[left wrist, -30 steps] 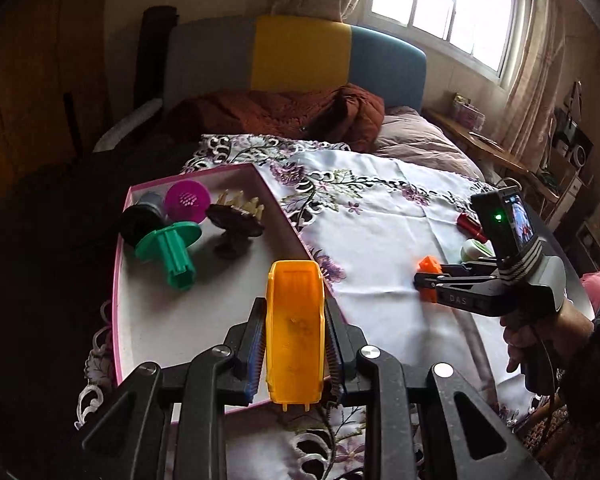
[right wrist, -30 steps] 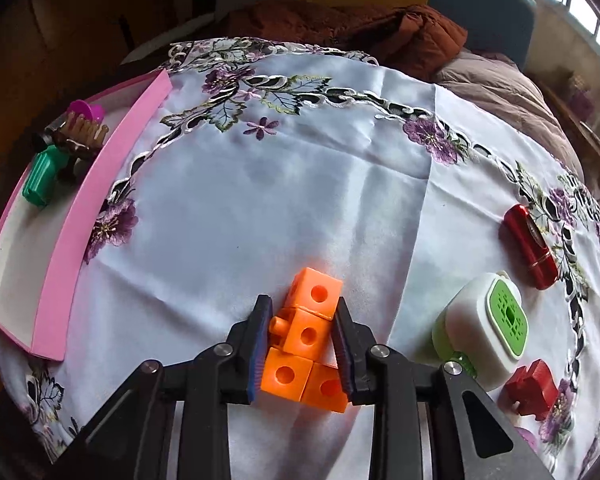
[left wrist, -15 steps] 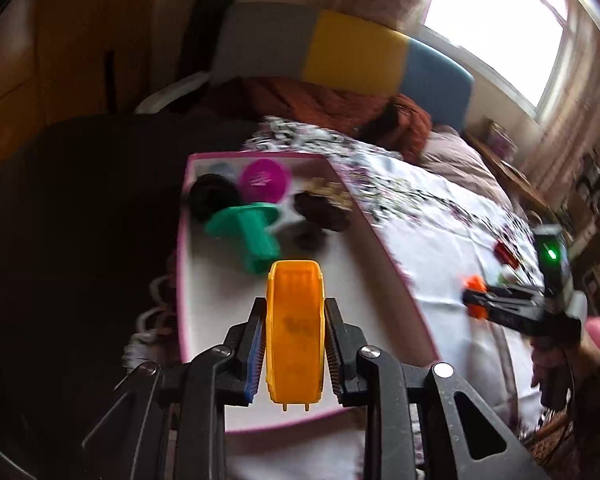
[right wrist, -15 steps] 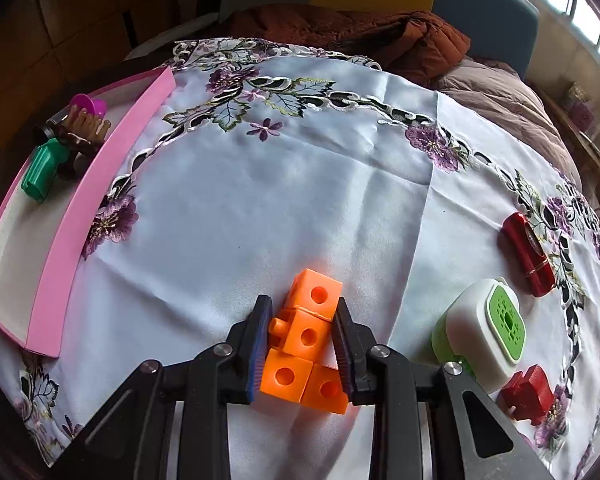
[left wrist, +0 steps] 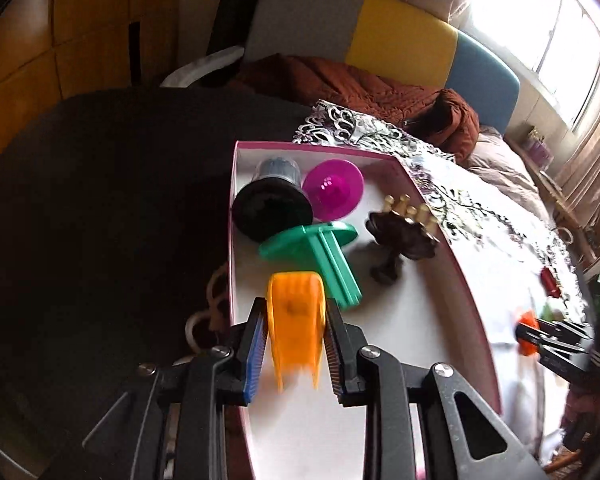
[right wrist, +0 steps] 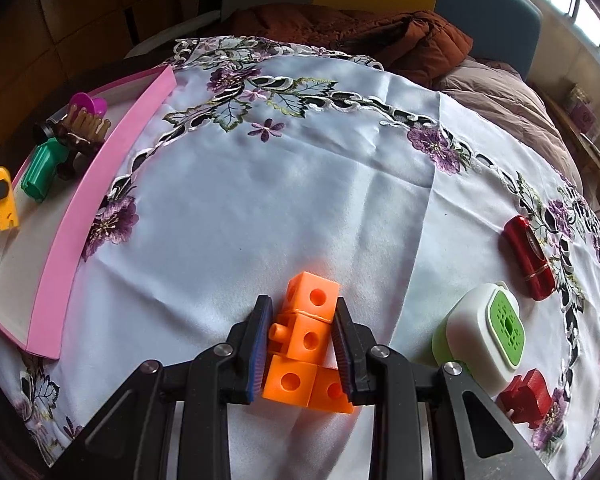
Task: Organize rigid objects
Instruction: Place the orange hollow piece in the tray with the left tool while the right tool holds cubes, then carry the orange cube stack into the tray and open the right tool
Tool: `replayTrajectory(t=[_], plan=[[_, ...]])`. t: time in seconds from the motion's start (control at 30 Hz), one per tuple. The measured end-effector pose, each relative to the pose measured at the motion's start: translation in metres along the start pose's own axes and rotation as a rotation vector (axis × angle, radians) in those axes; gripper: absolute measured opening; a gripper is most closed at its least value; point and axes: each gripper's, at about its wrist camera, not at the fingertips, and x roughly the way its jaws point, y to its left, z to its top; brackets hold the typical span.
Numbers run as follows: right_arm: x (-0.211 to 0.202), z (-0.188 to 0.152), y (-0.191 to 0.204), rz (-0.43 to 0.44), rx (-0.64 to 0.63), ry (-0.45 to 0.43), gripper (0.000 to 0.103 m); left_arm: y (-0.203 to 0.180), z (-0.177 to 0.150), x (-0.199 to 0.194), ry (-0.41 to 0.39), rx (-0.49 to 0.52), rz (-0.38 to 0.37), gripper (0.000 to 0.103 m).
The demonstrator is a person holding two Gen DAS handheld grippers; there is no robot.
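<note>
Over pink tray [left wrist: 466, 280], claw [left wrist: 296, 336] clamping yellow piece [left wrist: 296, 320]

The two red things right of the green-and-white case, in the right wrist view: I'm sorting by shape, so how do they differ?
The glossy red oblong capsule is long, rounded and shiny; the blocky red plastic piece is short, angular and duller. The capsule lies beyond the green-and-white rounded case, the block in front of it. Both are red and lie loose on the white embroidered tablecloth.
</note>
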Motion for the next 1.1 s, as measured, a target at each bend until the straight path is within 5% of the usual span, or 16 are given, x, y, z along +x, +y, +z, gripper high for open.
replayTrajectory(t=[0.37,0.53,1.1], plan=[[0.0,0.001,0.002,-0.011,-0.015,-0.004,0.031,0.006,-0.004,-0.001,-0.02,-0.002,0.032,0.037],[0.0,0.0,0.004,-0.02,-0.026,-0.009,0.031,-0.003,-0.011,-0.024,-0.067,0.034,0.116,0.037],[-0.001,-0.003,0.008,-0.044,-0.062,-0.026,0.029,-0.018,-0.028,-0.074,-0.134,0.067,0.08,0.037]])
